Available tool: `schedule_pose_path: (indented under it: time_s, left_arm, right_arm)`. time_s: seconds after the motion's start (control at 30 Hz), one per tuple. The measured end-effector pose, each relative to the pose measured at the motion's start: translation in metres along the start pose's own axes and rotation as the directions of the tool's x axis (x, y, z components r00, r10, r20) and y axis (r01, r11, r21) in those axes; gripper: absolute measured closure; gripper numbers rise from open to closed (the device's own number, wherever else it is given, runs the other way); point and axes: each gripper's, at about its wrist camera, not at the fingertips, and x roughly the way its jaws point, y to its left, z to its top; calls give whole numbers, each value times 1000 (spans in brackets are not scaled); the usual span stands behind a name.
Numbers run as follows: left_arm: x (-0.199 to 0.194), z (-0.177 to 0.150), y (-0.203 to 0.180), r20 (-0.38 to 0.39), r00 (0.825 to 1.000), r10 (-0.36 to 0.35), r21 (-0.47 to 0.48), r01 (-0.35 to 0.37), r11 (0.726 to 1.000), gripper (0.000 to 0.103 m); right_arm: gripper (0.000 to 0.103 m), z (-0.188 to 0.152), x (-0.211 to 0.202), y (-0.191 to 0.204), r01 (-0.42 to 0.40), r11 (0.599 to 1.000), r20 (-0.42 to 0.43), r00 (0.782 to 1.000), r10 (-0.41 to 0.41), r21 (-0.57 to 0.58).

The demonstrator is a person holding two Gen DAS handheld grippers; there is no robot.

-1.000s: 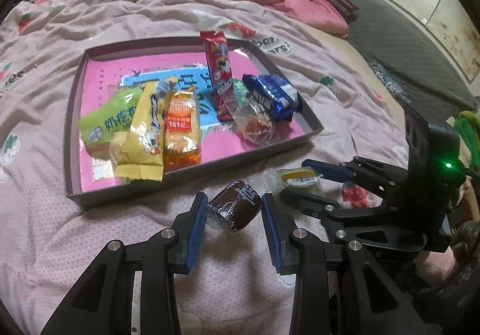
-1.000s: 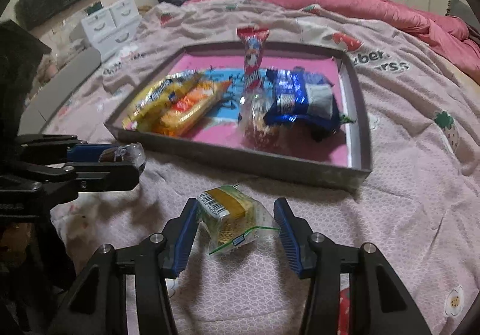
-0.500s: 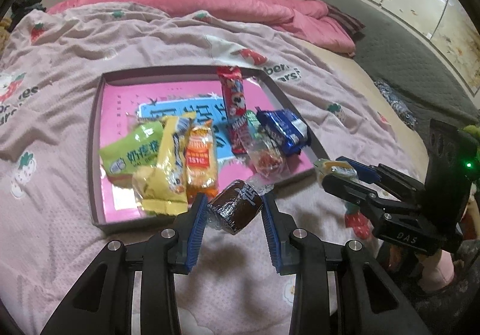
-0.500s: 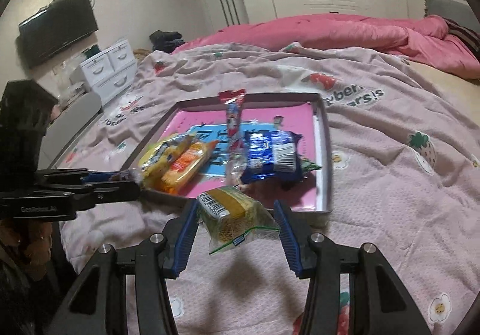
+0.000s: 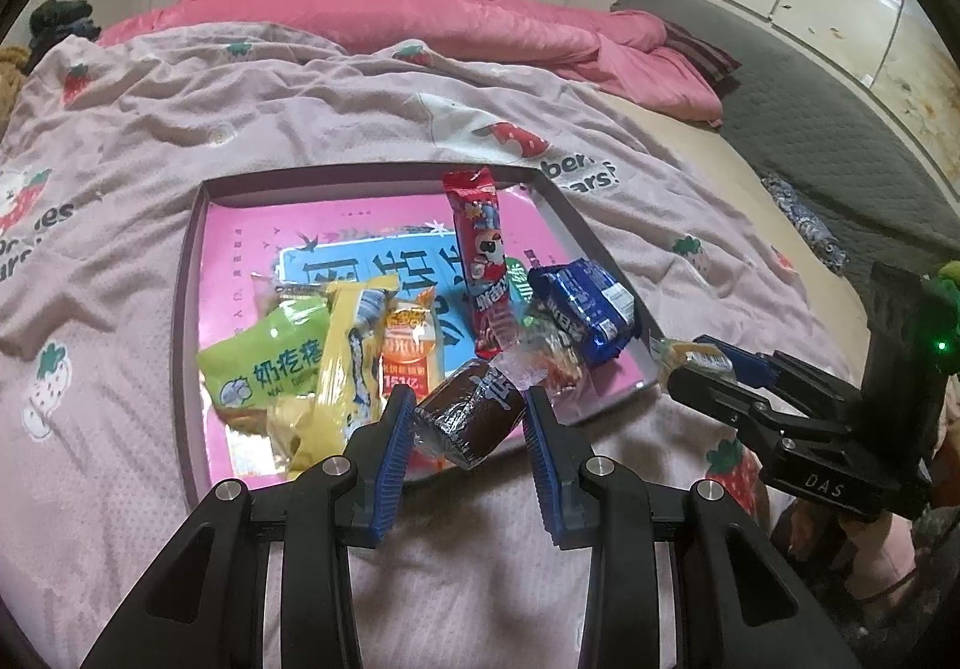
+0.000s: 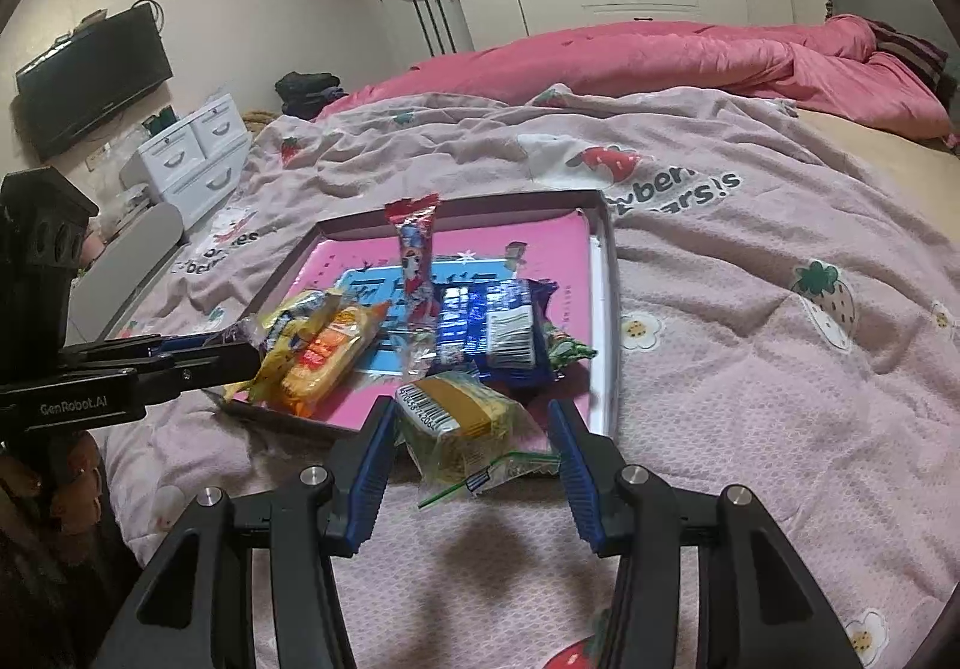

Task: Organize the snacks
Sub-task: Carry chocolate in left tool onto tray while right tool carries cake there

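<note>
My left gripper is shut on a brown wrapped snack, held above the near edge of the shallow tray. My right gripper is shut on a yellow-green snack packet, held above the tray's near edge. The tray holds several snacks: a green packet, a yellow one, an orange one, a red stick pack and a blue packet. The right gripper also shows at the right of the left wrist view.
The tray lies on a bed with a pink strawberry-print sheet. A pink quilt lies at the far side. White drawers and a wall TV stand left of the bed.
Both grippers have lifted and moved forward toward the tray, each keeping its snack. The tray sits closer under both of them.
</note>
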Motion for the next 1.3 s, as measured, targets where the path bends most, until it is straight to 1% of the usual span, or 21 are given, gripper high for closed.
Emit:
schedule_pose_path:
  time_s: [0.3, 0.77, 1.03, 1.3]
  left_arm:
    - [15, 4, -5, -2, 1000, 23, 12, -23, 1000, 65]
    - [32, 14, -17, 4, 1000, 27, 47, -28, 999, 65]
    - [44, 15, -17, -16, 1000, 17, 43, -17, 999, 65]
    - [56, 14, -18, -38, 999, 16, 50, -14, 999, 65]
  right_arm:
    - [52, 1, 6, -7, 21, 1000, -12, 1000, -21, 6]
    - [52, 0, 14, -13, 43, 999, -41, 998, -42, 23]
    - [52, 0, 20, -14, 68, 998, -53, 996, -67, 16]
    - [52, 3, 28, -14, 75, 997, -55, 996, -75, -2]
